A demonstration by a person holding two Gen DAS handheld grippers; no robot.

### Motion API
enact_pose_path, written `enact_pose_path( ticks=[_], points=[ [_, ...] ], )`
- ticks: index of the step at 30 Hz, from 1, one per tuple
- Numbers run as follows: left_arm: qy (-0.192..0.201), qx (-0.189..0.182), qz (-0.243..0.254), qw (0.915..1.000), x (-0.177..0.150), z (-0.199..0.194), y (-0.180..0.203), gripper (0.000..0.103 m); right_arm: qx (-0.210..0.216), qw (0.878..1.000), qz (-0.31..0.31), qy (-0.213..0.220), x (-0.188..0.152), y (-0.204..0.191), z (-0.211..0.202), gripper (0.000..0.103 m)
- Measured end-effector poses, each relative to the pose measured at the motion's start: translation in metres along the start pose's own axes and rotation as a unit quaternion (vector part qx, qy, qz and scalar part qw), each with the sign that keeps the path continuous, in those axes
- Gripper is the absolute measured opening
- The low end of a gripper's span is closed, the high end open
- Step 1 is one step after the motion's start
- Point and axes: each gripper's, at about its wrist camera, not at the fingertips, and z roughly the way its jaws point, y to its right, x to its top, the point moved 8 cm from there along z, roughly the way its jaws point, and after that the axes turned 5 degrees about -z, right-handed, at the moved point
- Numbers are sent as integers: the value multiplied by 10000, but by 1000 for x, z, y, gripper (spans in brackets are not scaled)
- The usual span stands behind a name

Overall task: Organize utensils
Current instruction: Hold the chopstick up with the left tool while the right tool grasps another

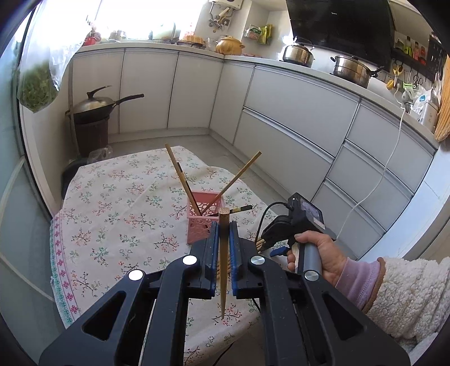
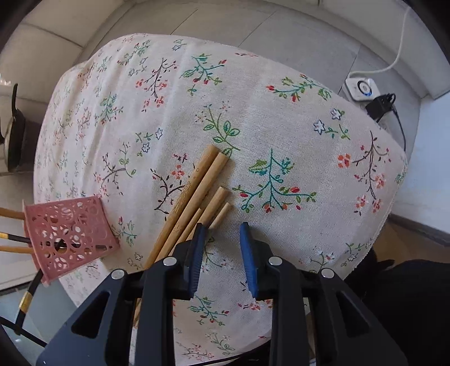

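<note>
Black plastic arms with triangular cut-outs and round silver screws are carrying the blue ribbed pads of the left gripper (image 1: 224,242) and the right gripper (image 2: 222,247). Just beside the right gripper's grey handle, a bare-skinned right hand (image 1: 320,253) is showing beneath a lilac cuff and fleecy cream sleeve (image 1: 407,295); a black cable is looping from its camera block.

Home kitchen. Landmark: L-shaped run of white cabinets (image 1: 295,112). On its worktop: steel pots (image 1: 298,53), a golden casserole (image 1: 229,45). Above it: black range hood (image 1: 340,22), hanging utensils. At its left end: wok (image 1: 95,102) on a dark bin. In front: table (image 1: 112,197) under floral cloth.
</note>
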Motion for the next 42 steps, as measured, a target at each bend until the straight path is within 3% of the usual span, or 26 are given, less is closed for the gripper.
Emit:
enact_pose_path(
  ticks=[3, 6, 7, 9, 12, 18, 22, 32, 40, 42],
  points=[
    [27, 31, 1, 10000, 1, -2, 0, 7, -237, 9990, -351, 137, -4, -3, -1, 22],
    [76, 91, -18, 9999, 3, -4, -4, 7, -99, 9985, -504, 161, -11, 1, -5, 17],
    [90, 124, -20, 9999, 4, -5, -5, 7, -171, 9987, -469, 90, -14, 8, -4, 8],
    [115, 163, -36, 9998, 5, -6, -5, 7, -80, 9991, -405, 102, -14, 10, -4, 8],
    [141, 183, -33, 9997, 6, -7, -4, 7, 129, 9999, -26, 40, -12, 11, -4, 17],
    [162, 238, -134, 9995, 7, -10, -10, 7, 728, 9950, 659, -161, -12, 24, -5, 17],
    [134, 190, -105, 9997, 7, -8, -7, 7, 808, 9950, 585, -45, -9, 20, -7, 17],
    [131, 96, -225, 9996, 9, -10, -13, 7, 535, 9972, 525, -28, 3, 11, 2, 17],
    [243, 85, -259, 9993, 11, -16, -17, 7, -21, 9995, 251, 203, 2, -5, 2, 22],
    [291, 116, -289, 9991, 12, -19, -20, 7, 9, 9993, 183, 324, 0, -3, 1, 14]
  ],
)
